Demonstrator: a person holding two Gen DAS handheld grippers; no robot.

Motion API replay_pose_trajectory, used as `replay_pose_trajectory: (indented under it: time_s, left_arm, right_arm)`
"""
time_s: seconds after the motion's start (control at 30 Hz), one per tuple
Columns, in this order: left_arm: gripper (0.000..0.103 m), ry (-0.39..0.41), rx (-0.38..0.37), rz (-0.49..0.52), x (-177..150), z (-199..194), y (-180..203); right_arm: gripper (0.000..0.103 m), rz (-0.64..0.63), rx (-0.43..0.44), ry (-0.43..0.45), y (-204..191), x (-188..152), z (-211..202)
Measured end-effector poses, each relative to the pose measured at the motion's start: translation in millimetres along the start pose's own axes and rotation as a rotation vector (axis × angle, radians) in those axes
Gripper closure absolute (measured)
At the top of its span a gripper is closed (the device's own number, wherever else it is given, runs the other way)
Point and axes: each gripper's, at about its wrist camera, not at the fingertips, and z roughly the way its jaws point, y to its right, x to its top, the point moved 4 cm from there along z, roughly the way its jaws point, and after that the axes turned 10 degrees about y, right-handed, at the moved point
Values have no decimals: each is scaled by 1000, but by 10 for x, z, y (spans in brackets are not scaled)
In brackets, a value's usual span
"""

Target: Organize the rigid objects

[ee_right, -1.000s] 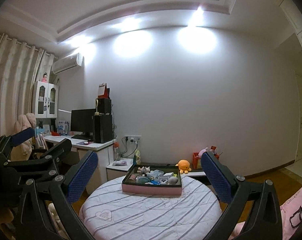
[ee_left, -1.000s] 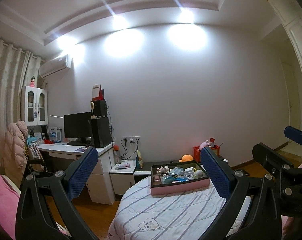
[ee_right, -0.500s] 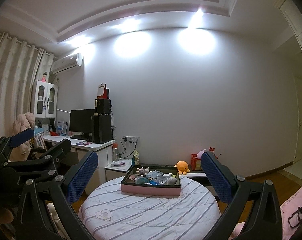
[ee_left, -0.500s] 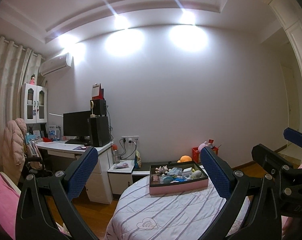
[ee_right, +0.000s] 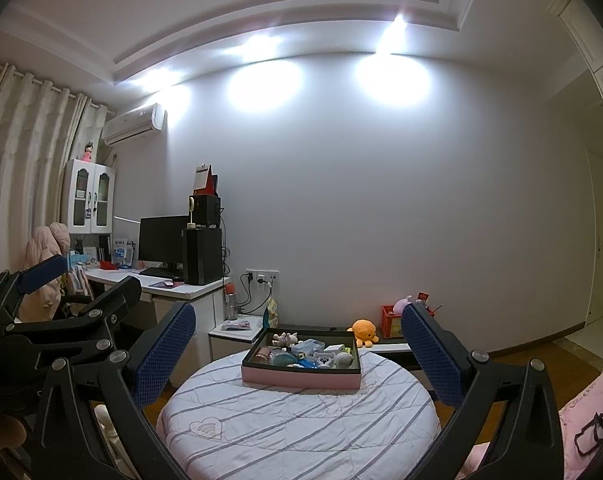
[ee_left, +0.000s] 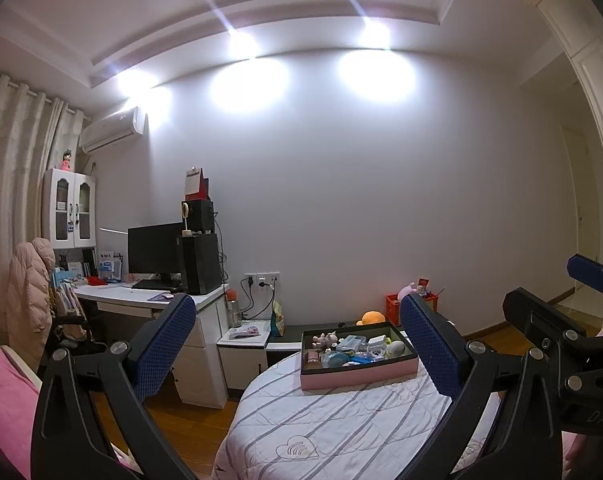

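A pink box with a dark rim [ee_left: 357,373] [ee_right: 301,379] sits at the far side of a round table under a striped white quilt [ee_left: 341,428] [ee_right: 297,424]. Several small items lie inside: a grey toy figure [ee_right: 284,337], a teal round object [ee_right: 282,358], a pale egg-shaped object [ee_right: 343,359]. My left gripper [ee_left: 297,344] is open and empty, held well short of the box. My right gripper [ee_right: 297,346] is likewise open and empty, with the box framed between its blue pads [ee_right: 429,354]. Each gripper shows at the edge of the other's view.
A white desk [ee_left: 149,300] with a monitor and a black tower stands at left, with a chair draped in a pink coat [ee_left: 27,280]. A low shelf behind the table carries an orange plush [ee_right: 363,330] and a red crate [ee_right: 391,320]. Pink bedding [ee_right: 589,412] lies at right.
Both views have shifted slightly; the table and box sit a little differently in frame. Both grippers stay open and empty.
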Motion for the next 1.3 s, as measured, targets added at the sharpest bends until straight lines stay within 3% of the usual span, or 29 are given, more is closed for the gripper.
replay_pose_trajectory:
  time_s: [1.3]
  left_arm:
    - [0,-7,5,3,16,-18,-20]
  right_arm:
    - [0,-5,-2,-9,-17,29,-22]
